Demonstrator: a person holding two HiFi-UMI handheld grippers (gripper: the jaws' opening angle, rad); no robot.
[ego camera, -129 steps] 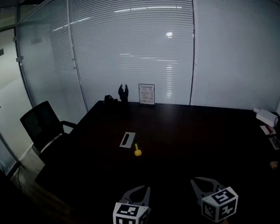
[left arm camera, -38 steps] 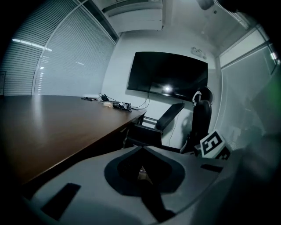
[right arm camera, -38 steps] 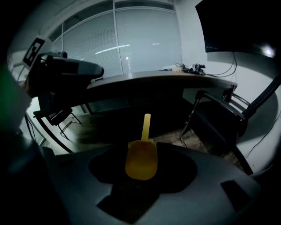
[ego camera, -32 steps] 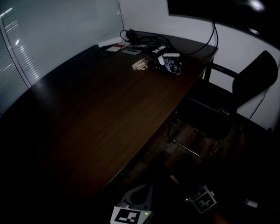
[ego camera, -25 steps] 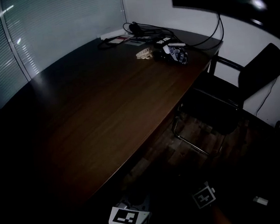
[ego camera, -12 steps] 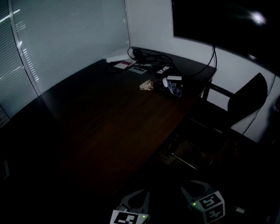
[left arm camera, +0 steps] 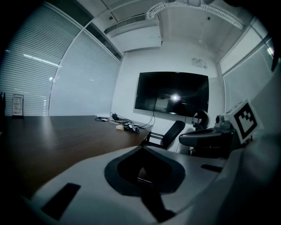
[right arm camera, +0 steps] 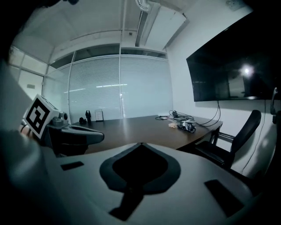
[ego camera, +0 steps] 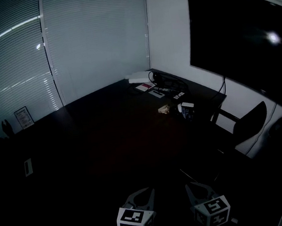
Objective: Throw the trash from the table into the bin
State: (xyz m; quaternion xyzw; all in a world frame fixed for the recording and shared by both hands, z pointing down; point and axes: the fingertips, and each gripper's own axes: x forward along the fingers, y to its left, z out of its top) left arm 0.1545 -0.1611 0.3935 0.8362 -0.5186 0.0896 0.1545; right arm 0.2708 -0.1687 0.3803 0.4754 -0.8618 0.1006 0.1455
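Dark-brown wooden desk (ego camera: 108, 138) fills the middle of the head view, in dim light. Left gripper (ego camera: 145, 194) and right gripper (ego camera: 194, 189) are side by side off the desk's near edge, both pointing out across it. Left gripper view: fingers together at the tips. A small pale patch sits in the dark opening behind them, and I cannot tell what it is. Right gripper view: fingers have just closed, tips together, nothing between them. Candidate trash is a small pale item (ego camera: 165, 110) lying on the desk near its far right corner, just beside a patterned cup (ego camera: 187, 111). Cables (ego camera: 167, 83) and a white box (ego camera: 138, 77) are at the far corner itself. A framed card (ego camera: 23, 117) stands at the left edge. A black chair (ego camera: 247, 124) is off the right edge, under a wall screen (ego camera: 243, 39).
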